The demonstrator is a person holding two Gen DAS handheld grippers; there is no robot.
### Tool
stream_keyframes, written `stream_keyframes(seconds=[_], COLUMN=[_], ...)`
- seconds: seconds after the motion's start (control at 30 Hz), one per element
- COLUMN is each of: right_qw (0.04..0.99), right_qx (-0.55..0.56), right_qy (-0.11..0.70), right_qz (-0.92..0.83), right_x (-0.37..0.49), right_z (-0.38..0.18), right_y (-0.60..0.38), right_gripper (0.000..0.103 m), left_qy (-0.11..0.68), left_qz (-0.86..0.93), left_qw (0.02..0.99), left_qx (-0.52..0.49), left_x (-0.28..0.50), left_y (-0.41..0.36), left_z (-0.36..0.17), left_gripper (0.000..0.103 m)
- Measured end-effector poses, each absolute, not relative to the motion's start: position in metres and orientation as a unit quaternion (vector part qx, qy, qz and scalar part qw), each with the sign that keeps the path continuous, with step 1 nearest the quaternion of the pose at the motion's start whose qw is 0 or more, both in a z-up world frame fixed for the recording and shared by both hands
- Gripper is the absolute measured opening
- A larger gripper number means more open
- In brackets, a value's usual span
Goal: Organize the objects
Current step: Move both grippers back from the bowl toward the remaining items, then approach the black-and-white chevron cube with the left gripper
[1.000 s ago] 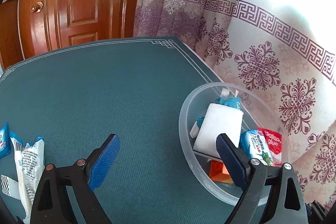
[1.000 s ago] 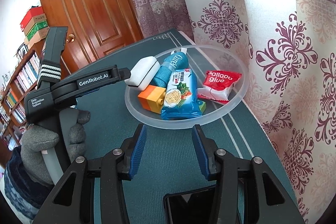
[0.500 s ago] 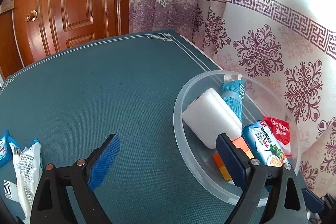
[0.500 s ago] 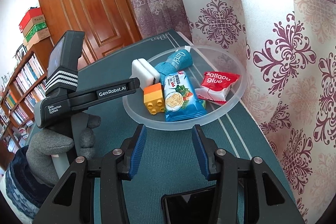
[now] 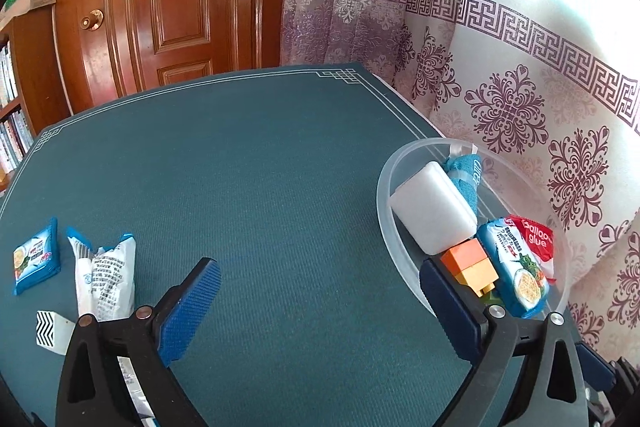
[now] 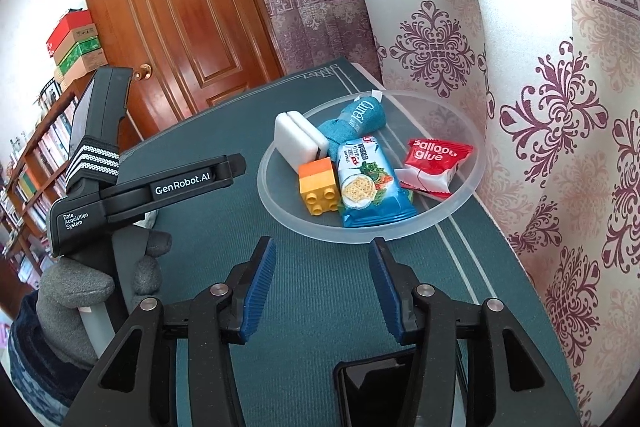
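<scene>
A clear plastic bowl (image 5: 385, 187) (image 6: 312, 227) stands on the green table mat by the curtain. It holds a white case (image 6: 294, 141), a rolled teal towel (image 6: 356, 119), an orange and yellow brick (image 6: 320, 187), a blue cracker packet (image 6: 368, 187) and a red balloon-glue packet (image 6: 434, 163). My left gripper (image 5: 316, 273) hovers left of the bowl. Its jaws are opening wide with nothing between them, and its right finger overlaps the near rim. My right gripper (image 6: 322, 247) sits just in front of the bowl, jaws opening and empty. A grey-gloved hand (image 6: 72, 291) holds the left tool.
On the mat at the left lie a second blue cracker packet (image 5: 36, 259), a crumpled white wrapper (image 5: 106, 275) and a zigzag-patterned card (image 5: 46, 327). The curtain (image 6: 560, 107) hangs close behind the bowl. A wooden door (image 5: 160, 7) and bookshelves (image 6: 36, 163) stand beyond the table.
My left gripper has drawn back leftward from the bowl and its jaws stand wider. The white case has come to rest in the bowl. My right jaws have parted a little.
</scene>
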State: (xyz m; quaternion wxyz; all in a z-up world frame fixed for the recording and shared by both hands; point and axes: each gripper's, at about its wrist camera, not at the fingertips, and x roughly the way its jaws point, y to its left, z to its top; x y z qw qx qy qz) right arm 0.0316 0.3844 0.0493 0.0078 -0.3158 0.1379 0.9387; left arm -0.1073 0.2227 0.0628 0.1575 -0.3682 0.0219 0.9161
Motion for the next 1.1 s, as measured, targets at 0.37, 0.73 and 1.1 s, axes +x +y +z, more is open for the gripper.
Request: stream_keyframes(seconds=[0.37,0.73,1.1], right_qw=[-0.012,-0.03,-0.053], right_qx=[-0.328,-0.361,-0.405], right_qy=[0.131,0.124,0.108], right_qz=[0.936,0.924,0.907], right_x=[0.032,0.024,0.012], right_z=[0.045,0.029,0.008], right_y=[0.363,0.335,0.304], right_gripper=[0.053,0.06,0.077], left_qy=[0.026,0.022,-0.019], left_qz=[0.925,0.929,0.932], left_qw=[0.135,0.113,0.064], left_qx=[-0.354,-0.351,-0.355], left_x=[-0.089,-0.078,-0.076], left_y=[0.192,0.156,0.082], left_z=[0.072,0.072,0.067], left_gripper=[0.102,0.102,0.102])
